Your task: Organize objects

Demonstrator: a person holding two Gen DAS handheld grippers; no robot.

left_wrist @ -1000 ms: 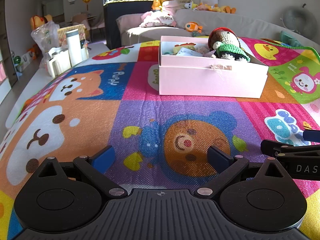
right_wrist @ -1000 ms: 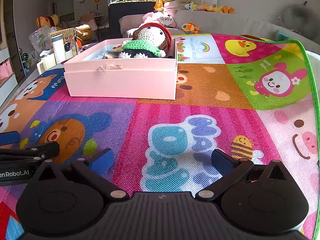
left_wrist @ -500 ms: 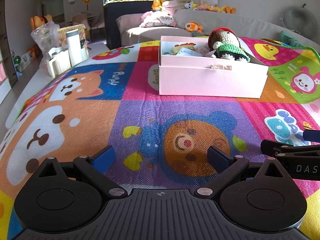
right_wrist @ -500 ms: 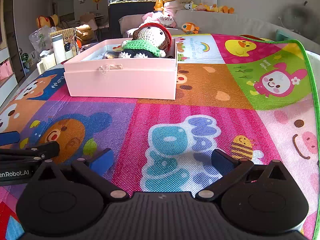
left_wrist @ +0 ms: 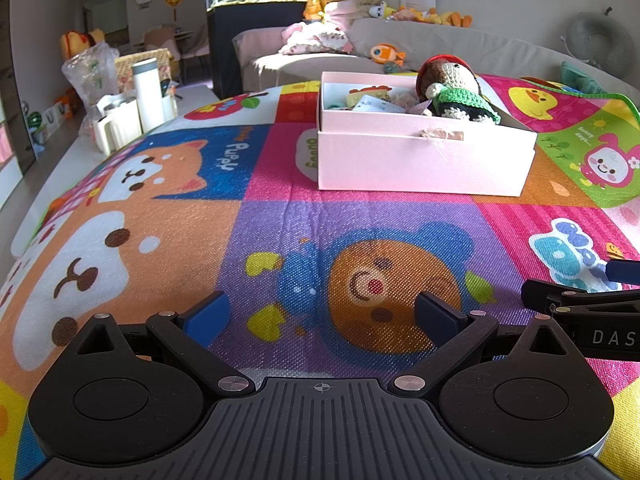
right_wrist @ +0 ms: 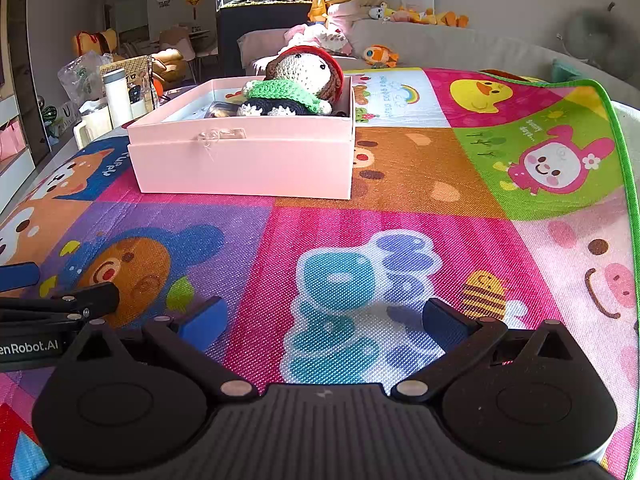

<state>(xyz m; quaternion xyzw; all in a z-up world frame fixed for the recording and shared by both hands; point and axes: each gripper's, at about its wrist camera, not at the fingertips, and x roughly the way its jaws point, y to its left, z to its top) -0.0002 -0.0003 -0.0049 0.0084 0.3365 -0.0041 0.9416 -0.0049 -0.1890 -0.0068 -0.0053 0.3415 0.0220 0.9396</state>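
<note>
A pink box (left_wrist: pixel 420 164) (right_wrist: pixel 244 164) stands on the colourful play mat (left_wrist: pixel 280 216) (right_wrist: pixel 400 184). A crocheted doll (left_wrist: pixel 452 92) (right_wrist: pixel 296 84) with a red hat and green top lies in it, beside small cards and toys (left_wrist: pixel 368 98). My left gripper (left_wrist: pixel 322 316) rests open low over the mat, well short of the box, nothing between its blue pads (left_wrist: pixel 204 320). My right gripper (right_wrist: pixel 322 322) is likewise open and empty, to the right of the left one. Each gripper's side shows in the other's view, as the right gripper (left_wrist: pixel 584 312) and the left gripper (right_wrist: pixel 48 312).
White cups and a tall white bottle (left_wrist: pixel 146 100) stand off the mat's left edge. A grey sofa (left_wrist: pixel 460 48) with soft toys runs behind the box, next to a dark fish-tank cabinet (left_wrist: pixel 256 36). The mat's green border (right_wrist: pixel 622 160) marks its right edge.
</note>
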